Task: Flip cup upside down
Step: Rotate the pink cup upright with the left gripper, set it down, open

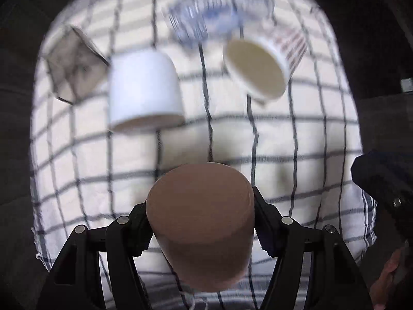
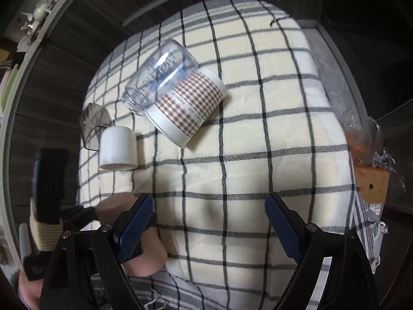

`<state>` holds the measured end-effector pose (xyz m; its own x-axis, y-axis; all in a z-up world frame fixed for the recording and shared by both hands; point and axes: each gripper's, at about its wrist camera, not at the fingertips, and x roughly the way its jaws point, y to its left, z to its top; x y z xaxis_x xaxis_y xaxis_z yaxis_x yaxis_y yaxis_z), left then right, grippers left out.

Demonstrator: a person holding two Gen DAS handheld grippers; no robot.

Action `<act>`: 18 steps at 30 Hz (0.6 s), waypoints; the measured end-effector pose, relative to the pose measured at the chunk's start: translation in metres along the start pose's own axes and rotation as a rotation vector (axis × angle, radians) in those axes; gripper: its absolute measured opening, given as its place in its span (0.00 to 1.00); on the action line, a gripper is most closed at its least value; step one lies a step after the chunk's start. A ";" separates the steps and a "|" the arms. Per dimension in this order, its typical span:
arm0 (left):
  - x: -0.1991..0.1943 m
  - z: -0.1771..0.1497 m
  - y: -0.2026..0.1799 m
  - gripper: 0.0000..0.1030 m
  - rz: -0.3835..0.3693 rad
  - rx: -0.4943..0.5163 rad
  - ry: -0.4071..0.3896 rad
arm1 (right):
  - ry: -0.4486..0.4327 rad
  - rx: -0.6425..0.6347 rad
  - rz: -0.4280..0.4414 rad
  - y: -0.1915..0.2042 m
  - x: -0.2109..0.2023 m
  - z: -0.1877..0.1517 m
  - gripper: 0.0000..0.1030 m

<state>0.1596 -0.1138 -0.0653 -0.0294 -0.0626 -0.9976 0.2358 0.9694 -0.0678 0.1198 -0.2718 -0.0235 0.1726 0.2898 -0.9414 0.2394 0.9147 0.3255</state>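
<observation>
My left gripper is shut on a brown cup, held between both fingers with its closed base toward the camera, above the checked cloth. The view is motion-blurred. The brown cup also shows in the right wrist view, partly hidden behind my right gripper's left finger. My right gripper is open and empty over the cloth.
A white cup stands mouth-down. A gingham-patterned cup and a clear measuring cup lie on their sides. A grey glass sits at the cloth's left edge. A plastic bag lies right.
</observation>
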 end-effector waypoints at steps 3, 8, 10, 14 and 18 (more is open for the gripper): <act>-0.024 -0.019 0.010 0.63 0.006 -0.013 -0.151 | -0.041 0.001 0.001 0.003 -0.012 -0.007 0.86; -0.045 -0.047 0.028 0.63 0.046 -0.028 -0.408 | -0.092 -0.003 0.005 0.010 -0.018 -0.020 0.86; -0.050 -0.052 0.026 0.63 0.077 -0.033 -0.490 | -0.109 -0.009 0.009 0.014 -0.016 -0.027 0.86; -0.042 -0.062 0.036 0.63 0.110 -0.062 -0.603 | -0.140 -0.033 -0.001 0.019 -0.009 -0.041 0.86; -0.036 -0.073 0.046 0.63 0.105 -0.085 -0.708 | -0.154 -0.044 -0.012 0.023 0.000 -0.052 0.86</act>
<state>0.1008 -0.0500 -0.0310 0.6332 -0.0787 -0.7700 0.1256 0.9921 0.0019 0.0758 -0.2359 -0.0206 0.3152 0.2356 -0.9193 0.2004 0.9303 0.3071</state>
